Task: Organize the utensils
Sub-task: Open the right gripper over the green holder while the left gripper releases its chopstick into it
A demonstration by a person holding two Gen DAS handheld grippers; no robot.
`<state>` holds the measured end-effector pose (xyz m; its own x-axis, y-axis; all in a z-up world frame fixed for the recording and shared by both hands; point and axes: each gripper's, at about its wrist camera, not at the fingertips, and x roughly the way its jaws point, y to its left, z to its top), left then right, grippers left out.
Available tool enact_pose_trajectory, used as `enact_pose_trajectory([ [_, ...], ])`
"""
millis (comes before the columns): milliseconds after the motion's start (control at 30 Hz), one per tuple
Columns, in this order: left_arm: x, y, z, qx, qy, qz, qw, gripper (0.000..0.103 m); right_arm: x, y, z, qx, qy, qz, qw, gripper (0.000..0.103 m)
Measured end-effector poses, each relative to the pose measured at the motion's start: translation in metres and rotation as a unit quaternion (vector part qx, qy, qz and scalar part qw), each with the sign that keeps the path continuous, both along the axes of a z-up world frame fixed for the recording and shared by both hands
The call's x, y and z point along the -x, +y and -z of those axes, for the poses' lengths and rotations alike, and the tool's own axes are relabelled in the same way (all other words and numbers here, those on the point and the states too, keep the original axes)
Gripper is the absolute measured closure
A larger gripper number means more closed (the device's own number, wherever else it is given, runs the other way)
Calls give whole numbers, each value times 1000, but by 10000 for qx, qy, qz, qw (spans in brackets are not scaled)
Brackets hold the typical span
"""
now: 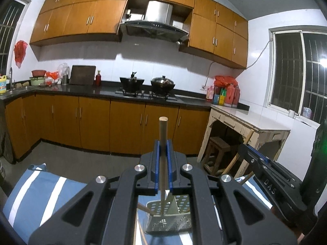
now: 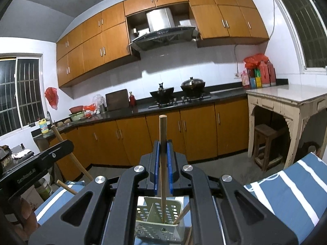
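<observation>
In the left wrist view my left gripper (image 1: pixel 163 144) is shut on a wooden chopstick (image 1: pixel 163 128) that stands upright, its lower end inside a perforated metal holder (image 1: pixel 179 204). Another chopstick (image 1: pixel 144 207) leans in that holder. My right gripper (image 1: pixel 245 150) shows at the right of this view, gripping its own stick. In the right wrist view the right gripper (image 2: pixel 162 144) is shut on an upright chopstick (image 2: pixel 162 128) that reaches down into the holder (image 2: pixel 175 205), beside a leaning chopstick (image 2: pixel 183 214). The left gripper (image 2: pixel 66 144) appears at the left there.
The holder stands on a blue-and-white striped cloth (image 1: pixel 40 194). Beyond it are orange cabinets, a dark counter (image 1: pixel 92 90) with a stove and two pots (image 1: pixel 162 82), and a pale side table (image 2: pixel 286 94) with a wooden stool (image 2: pixel 267 143) under it.
</observation>
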<state>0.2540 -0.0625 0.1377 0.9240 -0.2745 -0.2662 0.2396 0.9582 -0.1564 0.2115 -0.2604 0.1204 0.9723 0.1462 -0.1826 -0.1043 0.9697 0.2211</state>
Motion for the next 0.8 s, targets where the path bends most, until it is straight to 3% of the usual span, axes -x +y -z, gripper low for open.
enact_pose_trajectory([
  [133,0,6,1,51,90,-33,9999,87,1,1,-2,8,33,4,10000,94],
  [200,4,9,-1,64,68,-56,9999,78,3,-1,-4,14,26,18,10000,93],
  [233,6,10,-1,77,59,-52,9999,76,5,-2,-5,13,16,30,10000,91],
  [333,15,17,-8,162,-11,-69,9998,71,15,-7,-11,-31,-85,98,9999,70],
  [567,55,43,-22,364,-209,-142,9990,64,53,-22,-21,9,-233,254,9994,66],
  [700,87,62,-10,264,-183,-253,9992,60,79,-37,-2,61,11,386,9992,63],
  [800,104,77,17,168,73,-350,9992,59,89,-45,23,131,390,487,9980,63],
])
